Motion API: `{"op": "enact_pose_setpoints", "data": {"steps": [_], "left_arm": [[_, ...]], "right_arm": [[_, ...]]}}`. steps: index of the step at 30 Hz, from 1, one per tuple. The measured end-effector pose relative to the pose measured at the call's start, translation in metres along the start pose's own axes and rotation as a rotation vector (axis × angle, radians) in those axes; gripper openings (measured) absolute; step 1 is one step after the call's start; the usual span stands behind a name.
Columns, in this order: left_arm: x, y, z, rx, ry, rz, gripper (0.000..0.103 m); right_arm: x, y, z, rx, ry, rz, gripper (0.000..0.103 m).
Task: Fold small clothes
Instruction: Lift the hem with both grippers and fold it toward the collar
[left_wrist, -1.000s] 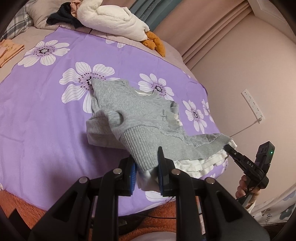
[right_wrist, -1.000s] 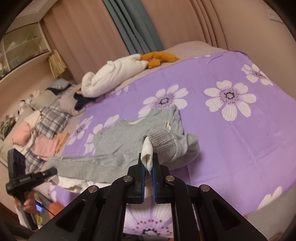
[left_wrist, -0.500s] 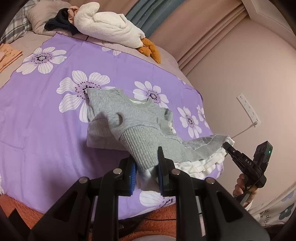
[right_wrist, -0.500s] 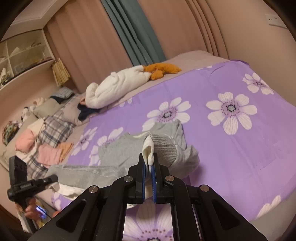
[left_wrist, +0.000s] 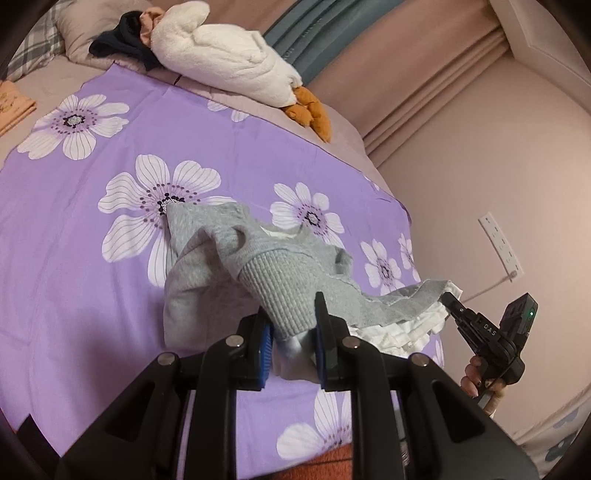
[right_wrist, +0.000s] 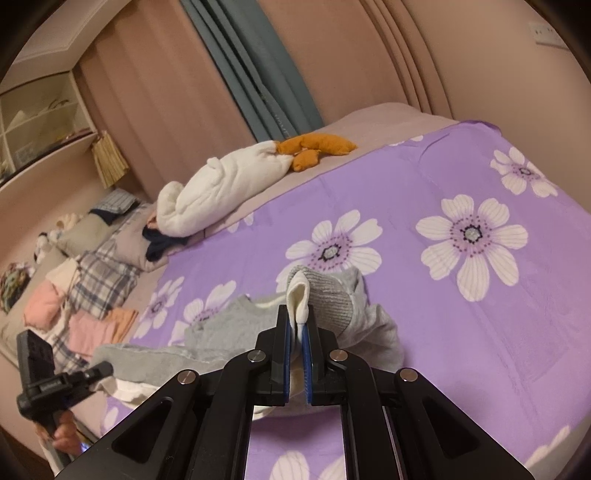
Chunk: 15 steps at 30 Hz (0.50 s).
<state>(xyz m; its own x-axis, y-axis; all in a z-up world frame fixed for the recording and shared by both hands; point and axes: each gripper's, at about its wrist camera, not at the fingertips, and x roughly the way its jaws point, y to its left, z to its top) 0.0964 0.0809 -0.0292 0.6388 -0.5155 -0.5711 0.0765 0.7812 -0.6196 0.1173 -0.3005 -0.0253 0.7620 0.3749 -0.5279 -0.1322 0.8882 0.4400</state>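
A small grey sweater (left_wrist: 295, 254) with a white ruffled hem lies partly folded on the purple flowered bed cover (left_wrist: 74, 258). My left gripper (left_wrist: 291, 314) is shut on a grey ribbed edge with white lining, lifted off the bed. My right gripper (left_wrist: 448, 297) grips the grey hem corner at the right, a hand below it. In the right wrist view, my right gripper (right_wrist: 297, 314) is shut on a white-lined fold of the sweater (right_wrist: 221, 332). At the far left, my left gripper (right_wrist: 105, 369) holds the other end of the hem.
A white plush goose (left_wrist: 229, 62) with orange feet lies along the far side of the bed, next to dark clothes and pillows. Folded pink and plaid clothes (right_wrist: 92, 299) are piled to the left. A wall socket (left_wrist: 500, 247) and curtains (right_wrist: 258, 74) stand behind.
Both grippers have moved forward over the bed, carrying the lifted hem toward the sweater's neck end. Neither grip has altered.
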Motion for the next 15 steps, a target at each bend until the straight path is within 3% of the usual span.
{"op": "enact_pose_setpoints", "data": {"steps": [10, 15], "left_arm": [[0.063, 0.037, 0.045, -0.100, 0.038, 0.045, 0.018], [0.109, 0.059, 0.066, -0.131, 0.086, 0.120, 0.019]], "right_arm": [[0.082, -0.006, 0.028, 0.031, 0.081, -0.049, 0.007], [0.126, -0.016, 0.040, 0.054, 0.127, -0.098, 0.007]]}}
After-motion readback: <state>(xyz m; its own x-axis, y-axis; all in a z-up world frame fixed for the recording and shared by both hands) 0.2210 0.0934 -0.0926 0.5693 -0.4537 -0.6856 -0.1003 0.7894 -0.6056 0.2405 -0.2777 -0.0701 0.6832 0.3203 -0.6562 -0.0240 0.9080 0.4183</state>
